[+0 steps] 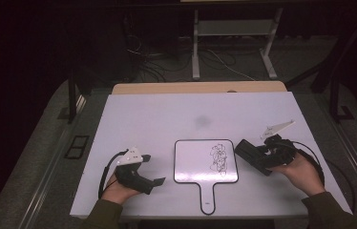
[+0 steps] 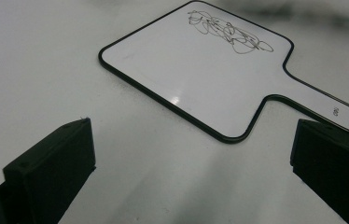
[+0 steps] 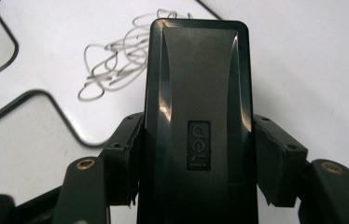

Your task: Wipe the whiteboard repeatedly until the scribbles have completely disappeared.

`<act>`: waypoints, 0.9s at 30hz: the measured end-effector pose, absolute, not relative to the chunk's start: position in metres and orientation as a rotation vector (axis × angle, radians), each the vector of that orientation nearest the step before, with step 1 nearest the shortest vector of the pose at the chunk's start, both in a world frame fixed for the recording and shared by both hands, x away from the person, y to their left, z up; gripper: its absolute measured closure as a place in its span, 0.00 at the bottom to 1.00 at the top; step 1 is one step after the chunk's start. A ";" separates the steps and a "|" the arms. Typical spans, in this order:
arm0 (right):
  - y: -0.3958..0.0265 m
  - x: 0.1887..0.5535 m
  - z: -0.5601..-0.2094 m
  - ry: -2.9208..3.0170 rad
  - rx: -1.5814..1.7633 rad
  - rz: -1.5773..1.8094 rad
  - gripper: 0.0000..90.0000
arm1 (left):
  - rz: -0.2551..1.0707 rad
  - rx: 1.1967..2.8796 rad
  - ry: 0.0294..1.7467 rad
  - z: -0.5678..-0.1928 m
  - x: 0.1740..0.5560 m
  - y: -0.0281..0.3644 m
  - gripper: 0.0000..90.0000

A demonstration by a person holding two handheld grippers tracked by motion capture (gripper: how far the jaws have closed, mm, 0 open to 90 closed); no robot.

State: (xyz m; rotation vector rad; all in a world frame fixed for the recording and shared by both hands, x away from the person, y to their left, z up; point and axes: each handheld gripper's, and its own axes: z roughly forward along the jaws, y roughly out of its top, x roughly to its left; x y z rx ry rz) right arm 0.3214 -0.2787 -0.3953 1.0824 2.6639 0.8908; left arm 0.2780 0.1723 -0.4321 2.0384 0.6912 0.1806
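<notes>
A small white paddle-shaped whiteboard (image 1: 200, 162) with a black rim lies flat on the table, its handle toward me. A tangle of black scribble (image 1: 218, 158) marks its right half. My right gripper (image 1: 257, 155) is shut on a black board eraser (image 3: 196, 116) and holds it at the board's right edge, beside the scribble (image 3: 116, 70). My left gripper (image 1: 150, 183) rests on the table left of the whiteboard (image 2: 219, 74), its jaws wide open with only bare table between them.
The white tabletop (image 1: 157, 114) reaches far behind the board. A wooden strip (image 1: 200, 88) runs along its back edge. Beyond it, cables and metal frame legs (image 1: 195, 47) stand on a dark floor.
</notes>
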 end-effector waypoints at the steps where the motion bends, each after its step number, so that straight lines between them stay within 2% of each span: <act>1: -0.276 0.324 -0.395 2.665 1.082 0.891 0.43 | 0.180 2.038 0.692 -0.432 0.278 0.172 0.00; 27: -0.221 0.373 -0.409 2.702 0.991 0.835 0.43 | 0.177 2.038 0.691 -0.432 0.278 0.172 0.00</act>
